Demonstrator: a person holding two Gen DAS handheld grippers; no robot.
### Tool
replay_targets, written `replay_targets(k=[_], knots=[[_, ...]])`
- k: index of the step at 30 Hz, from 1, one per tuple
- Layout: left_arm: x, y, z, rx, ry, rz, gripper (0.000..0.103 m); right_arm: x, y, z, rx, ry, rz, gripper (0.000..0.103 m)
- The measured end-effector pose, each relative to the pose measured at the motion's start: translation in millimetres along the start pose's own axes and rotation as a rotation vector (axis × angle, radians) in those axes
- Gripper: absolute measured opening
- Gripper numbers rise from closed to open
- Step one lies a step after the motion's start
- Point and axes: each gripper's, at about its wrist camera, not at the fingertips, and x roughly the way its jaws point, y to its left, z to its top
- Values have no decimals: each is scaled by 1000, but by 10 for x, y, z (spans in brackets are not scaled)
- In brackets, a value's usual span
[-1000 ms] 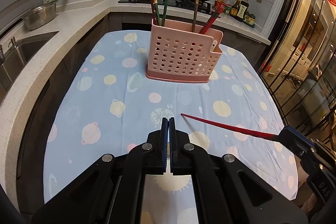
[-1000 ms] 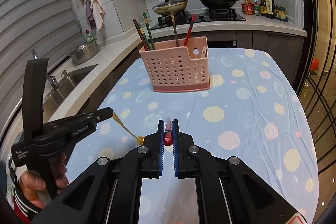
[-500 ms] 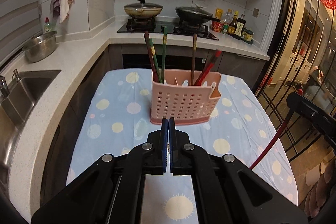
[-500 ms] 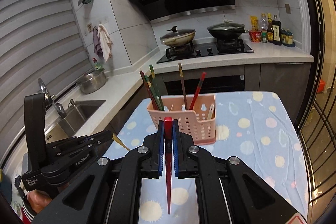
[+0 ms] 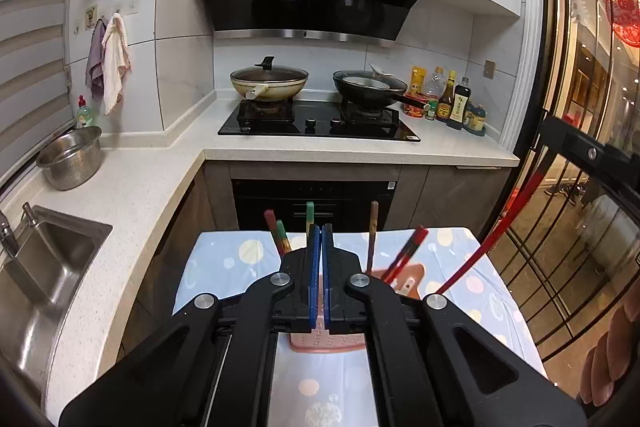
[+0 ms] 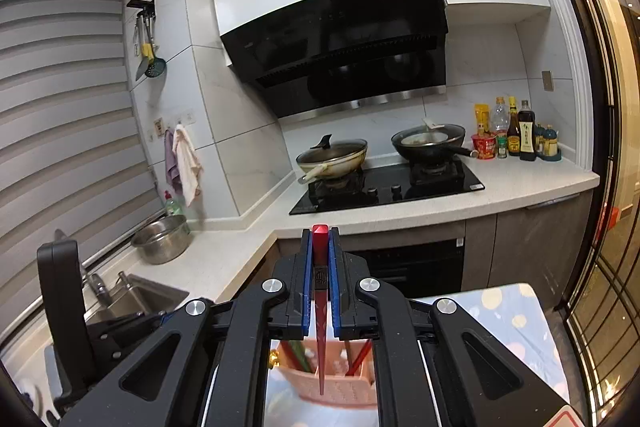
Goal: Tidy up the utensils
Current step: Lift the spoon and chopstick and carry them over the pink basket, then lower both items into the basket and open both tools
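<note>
Right wrist view: right fingers pinch the red chopstick near its top, its long axis hanging tip-down directly above the pink holder on the table; left fingers pressed together, farther back.

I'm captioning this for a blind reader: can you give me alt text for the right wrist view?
The right gripper pinches a red chopstick, tip down, above a pink holder with other chopsticks in it. Behind: stove with two pans, sink at left.
</note>
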Motion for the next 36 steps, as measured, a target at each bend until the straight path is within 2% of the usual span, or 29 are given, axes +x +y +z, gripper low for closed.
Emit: replay_targets(k=[6,13,20,21,22,24,26,33,36], knots=[[314,21,22,3,38,11,1,380,-43,22,2,20,-22,7],[591,43,-127,-8,95,14,1,775,-107,-207,-3,113,-40,7],[752,28,-248,-5,133,15,2,997,-114,-427,-15,189,-41,7],[757,22,-265,-3,133,20,2,996,-114,-450,-18,190,-41,10],[763,18,-281,-1,136,30,4,997,-102,-471,-20,190,-43,15],[770,26,-300,-5,137,46,17,982,-117,-500,-14,188,-44,22],[749,31,-326,-9,128,69,42,956,-134,-526,-3,191,-41,28],[617,14,-408,-1,118,84,44,794,-79,-634,-33,204,-38,38],[542,3,-450,5,117,96,50,687,-50,-690,-50,212,-41,47]])
